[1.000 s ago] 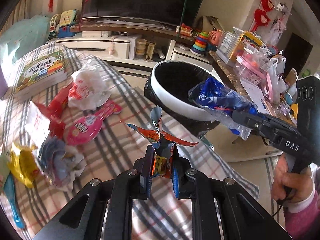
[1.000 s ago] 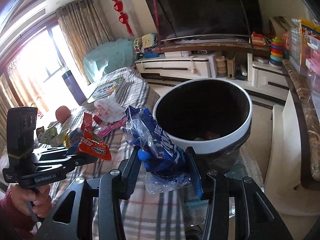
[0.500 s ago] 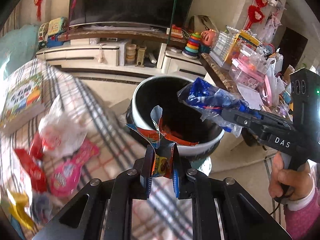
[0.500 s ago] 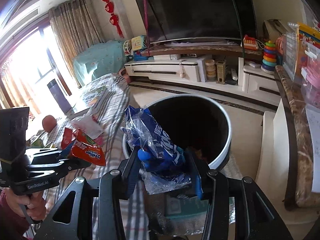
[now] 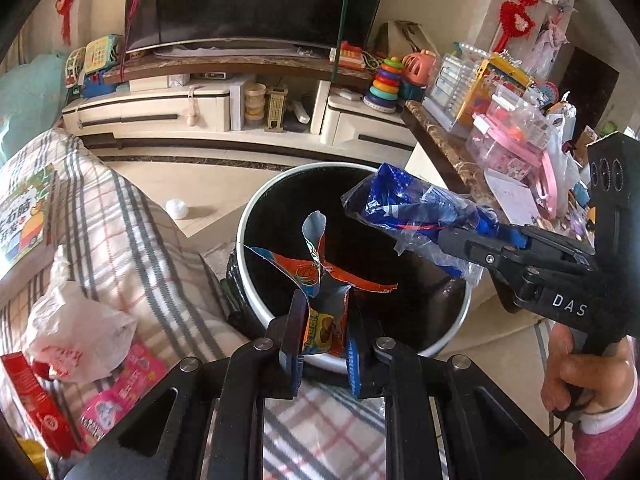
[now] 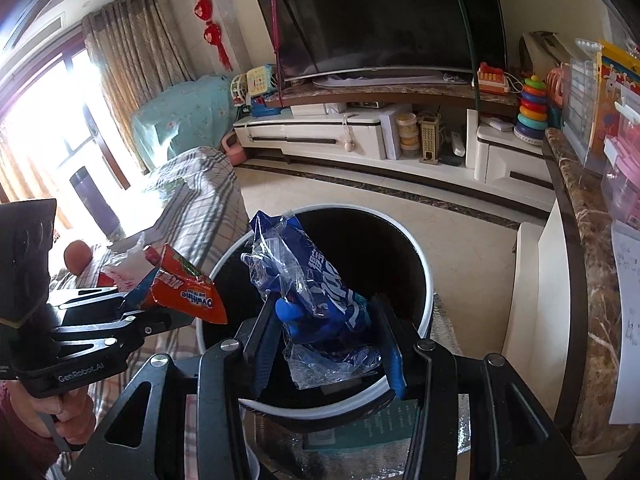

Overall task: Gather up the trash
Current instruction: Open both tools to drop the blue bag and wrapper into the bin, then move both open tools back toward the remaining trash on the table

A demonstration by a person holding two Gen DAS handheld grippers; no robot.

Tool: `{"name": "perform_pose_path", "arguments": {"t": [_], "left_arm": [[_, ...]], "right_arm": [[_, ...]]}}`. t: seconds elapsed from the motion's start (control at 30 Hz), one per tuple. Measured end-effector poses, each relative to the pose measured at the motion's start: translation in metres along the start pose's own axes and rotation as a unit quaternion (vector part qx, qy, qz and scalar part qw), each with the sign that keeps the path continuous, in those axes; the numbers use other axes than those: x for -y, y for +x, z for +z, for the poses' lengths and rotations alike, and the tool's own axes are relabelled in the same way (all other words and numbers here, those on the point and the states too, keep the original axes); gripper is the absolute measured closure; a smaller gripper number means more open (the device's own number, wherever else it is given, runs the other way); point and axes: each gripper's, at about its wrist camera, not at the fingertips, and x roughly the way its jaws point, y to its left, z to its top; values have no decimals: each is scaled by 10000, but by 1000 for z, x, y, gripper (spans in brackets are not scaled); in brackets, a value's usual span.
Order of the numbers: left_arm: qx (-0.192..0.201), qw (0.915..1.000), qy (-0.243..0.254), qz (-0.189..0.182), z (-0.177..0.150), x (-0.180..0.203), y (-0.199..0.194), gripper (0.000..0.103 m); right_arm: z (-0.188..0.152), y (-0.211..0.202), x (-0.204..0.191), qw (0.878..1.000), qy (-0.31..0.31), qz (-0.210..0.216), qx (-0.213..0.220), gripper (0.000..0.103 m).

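Left wrist view: the left hand-held gripper [image 5: 324, 344] has its jaws nearly together, pinching an orange snack wrapper [image 5: 326, 280] whose torn, splayed top reaches over the near rim of the trash bin [image 5: 256, 216]. The bin is round, with a white rim and a black liner, and stands on the floor just beside a surface covered in a plaid cloth [image 5: 132, 240]. The right hand-held gripper [image 5: 452, 240] enters from the right, held by a hand [image 5: 580, 372] in a pink sleeve, and clamps a crumpled blue plastic bag [image 5: 408, 204] that hangs over the far right side of the bin's opening. On the plaid cloth at left lie a white plastic bag [image 5: 76, 332], a pink packet [image 5: 120, 396], a red box [image 5: 36, 400] and a children's book [image 5: 24, 216]. A small white object [image 5: 176, 208] lies on the floor beyond the cloth; what it is cannot be told. Right wrist view: the right hand-held gripper [image 6: 328, 344] stands partly spread, its pads pressing both sides of the blue bag [image 6: 316, 288], directly above the bin's dark interior [image 6: 424, 264]. The left hand-held gripper [image 6: 160, 308] appears at left with the orange wrapper [image 6: 188, 292] at the bin's left rim. A television [image 6: 380, 12] and its cabinet [image 6: 320, 140] stand behind.
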Motion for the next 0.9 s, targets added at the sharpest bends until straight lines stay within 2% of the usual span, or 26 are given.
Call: {"name": "perform_pose_path", "arguments": {"t": [0.13, 0.2, 0.23, 0.27, 0.3, 0.5, 0.57, 0.6, 0.83, 0.9], "left_arm": [[-53, 10000, 76, 24, 5, 3, 11, 79], [-104, 9999, 78, 75, 5, 5, 16, 67], [-117, 9999, 76, 87, 5, 6, 17, 62], [-114, 9998, 75, 115, 5, 6, 17, 52], [-68, 9998, 94, 146, 2, 7, 14, 50], [-42, 9999, 49, 143, -12, 4, 1, 45], [-29, 9999, -4, 136, -18, 2, -5, 44], [-18, 9999, -26, 132, -21, 0, -8, 44], [120, 9991, -380, 144, -62, -20, -47, 40], [147, 9986, -469, 201, -75, -24, -58, 40]], "right_arm": [[3, 9, 6, 10000, 20, -9, -71, 57], [4, 15, 8, 9999, 29, 34, -136, 56], [4, 18, 8, 9998, 19, 70, -185, 52], [5, 21, 9, 9997, 22, 65, -213, 49], [5, 23, 11, 9997, 35, 62, -235, 48], [2, 27, 14, 9993, 134, 128, -325, 41], [0, 25, 14, 9993, 163, 135, -296, 30], [0, 24, 14, 9994, 175, 128, -275, 28], [-5, 9, 2, 9994, 264, 195, -104, 26], [-10, 3, -7, 9991, 297, 286, -38, 20]]}}
